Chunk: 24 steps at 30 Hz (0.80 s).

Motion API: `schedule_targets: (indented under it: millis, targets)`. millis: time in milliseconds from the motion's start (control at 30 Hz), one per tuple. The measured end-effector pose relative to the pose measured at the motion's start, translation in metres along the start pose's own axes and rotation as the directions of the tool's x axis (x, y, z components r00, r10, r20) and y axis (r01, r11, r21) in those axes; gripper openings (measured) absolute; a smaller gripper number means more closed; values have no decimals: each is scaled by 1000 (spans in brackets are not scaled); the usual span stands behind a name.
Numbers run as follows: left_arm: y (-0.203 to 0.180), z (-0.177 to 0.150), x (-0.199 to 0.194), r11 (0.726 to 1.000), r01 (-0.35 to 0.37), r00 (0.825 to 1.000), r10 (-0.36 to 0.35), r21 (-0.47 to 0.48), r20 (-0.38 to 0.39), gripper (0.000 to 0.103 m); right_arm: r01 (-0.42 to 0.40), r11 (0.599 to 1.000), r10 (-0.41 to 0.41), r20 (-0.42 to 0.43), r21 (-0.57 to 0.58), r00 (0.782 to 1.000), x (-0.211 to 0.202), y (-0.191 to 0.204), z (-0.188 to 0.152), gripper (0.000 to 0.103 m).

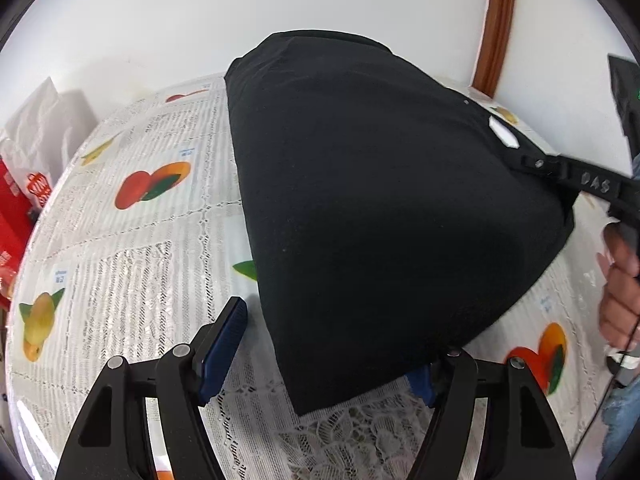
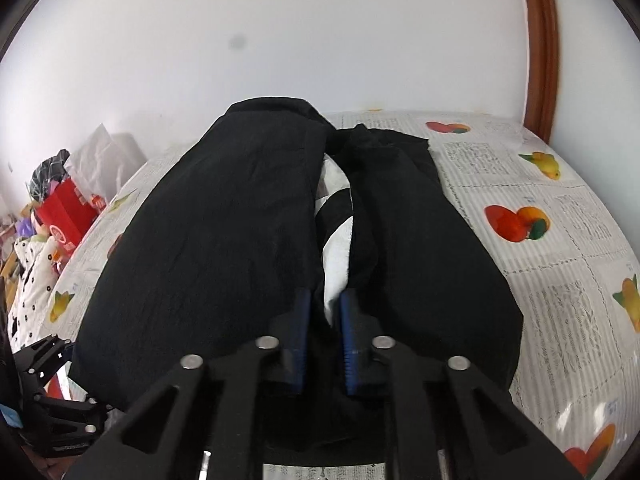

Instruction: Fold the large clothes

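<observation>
Where the fruit-print cloth covers the surface [image 2: 560, 264], a black garment [image 2: 224, 240] lies folded lengthwise, its two dark halves nearly meeting over a strip of white print. The right gripper [image 2: 324, 320] sits low over that seam, its blue pads almost together with nothing clearly pinched. The left gripper [image 1: 332, 344] stands wide apart around the garment's near corner, gripping nothing. A red bag [image 2: 66, 212] sits beyond the surface's left edge.
</observation>
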<state>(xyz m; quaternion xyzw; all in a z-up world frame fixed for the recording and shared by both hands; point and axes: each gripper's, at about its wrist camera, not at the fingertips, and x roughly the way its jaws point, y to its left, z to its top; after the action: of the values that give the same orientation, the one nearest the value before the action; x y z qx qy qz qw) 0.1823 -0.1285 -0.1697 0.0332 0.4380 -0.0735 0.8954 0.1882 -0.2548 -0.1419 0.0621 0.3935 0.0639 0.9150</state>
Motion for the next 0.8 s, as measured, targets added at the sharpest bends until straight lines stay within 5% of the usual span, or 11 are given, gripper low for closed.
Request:
schedule_targets:
  millis: [133,300,500,633,800]
  targets:
    - [2,2,2,999,-20,1000,20,-25,2,70,-23,999,26,120,-26,992,-29,-1,10,4]
    - [1,4,3,999,-26,1000,26,-23,4,70,-150,983,108,320,110,941,-88,-38,4,4]
    - [0,5,4,1000,-10,1000,10,-12,6,70,-42,976,15,131,212,991,-45,-66,-18,5]
    - [-6,7,3,999,43,999,-43,-15,4,68,-2,983,-22,132,185,991,-47,-60,-19,5]
    - [-14,14,10,1000,-16,1000,16,-19,-7,69,17,989,-38,143,149,989,-54,-53,-14,4]
